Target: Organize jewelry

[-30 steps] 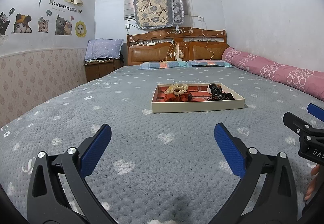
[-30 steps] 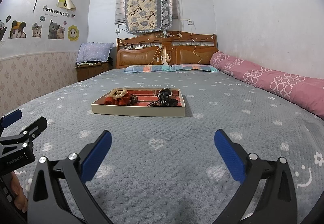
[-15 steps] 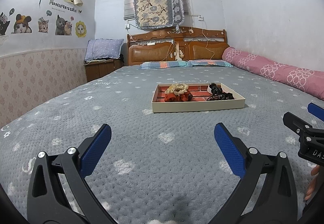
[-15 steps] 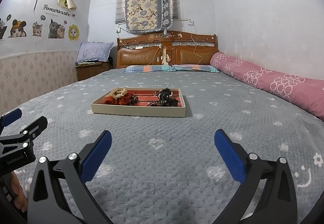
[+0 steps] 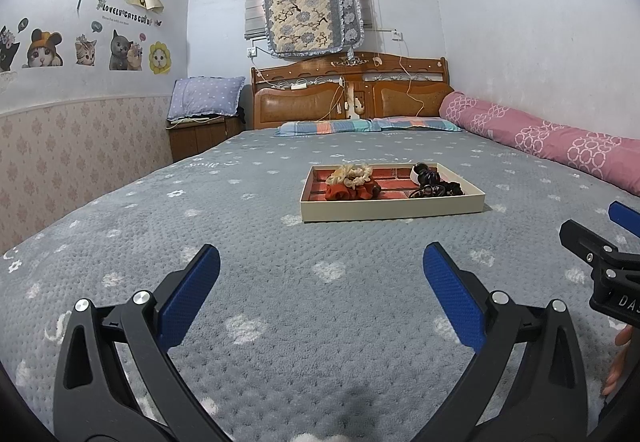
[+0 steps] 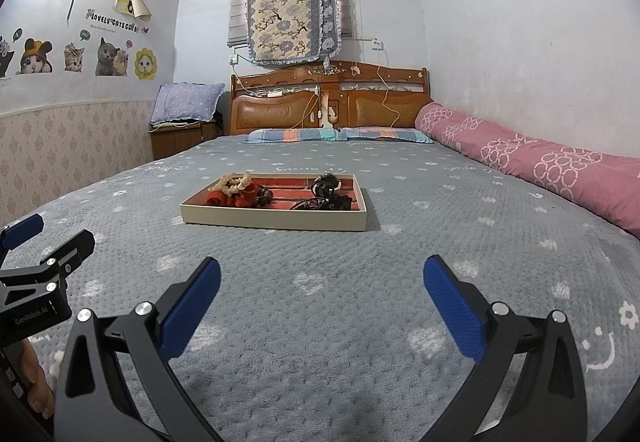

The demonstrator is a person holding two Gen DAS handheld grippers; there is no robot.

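A shallow cream tray (image 5: 392, 209) (image 6: 272, 220) with a red lining lies on the grey bedspread ahead of both grippers. Its left part holds a cream scrunchie (image 5: 352, 175) (image 6: 234, 182) on red scrunchies (image 5: 344, 192) (image 6: 228, 198). A tangle of black hair ties and beads (image 5: 434, 186) (image 6: 326, 196) fills the right part. My left gripper (image 5: 320, 276) stands open low over the bedspread, well short of the tray, with nothing between its fingers. Beside it my right gripper (image 6: 320, 288) is open too, equally far from the tray and holding nothing.
A rolled pink quilt (image 5: 552, 146) runs along the right wall. Flat pillows (image 5: 360, 126) and a wooden headboard (image 5: 352, 98) close the far end. A wooden cabinet with a purple pillow (image 5: 204, 102) stands at the back left. The bedspread (image 5: 320, 322) spreads wide around the tray.
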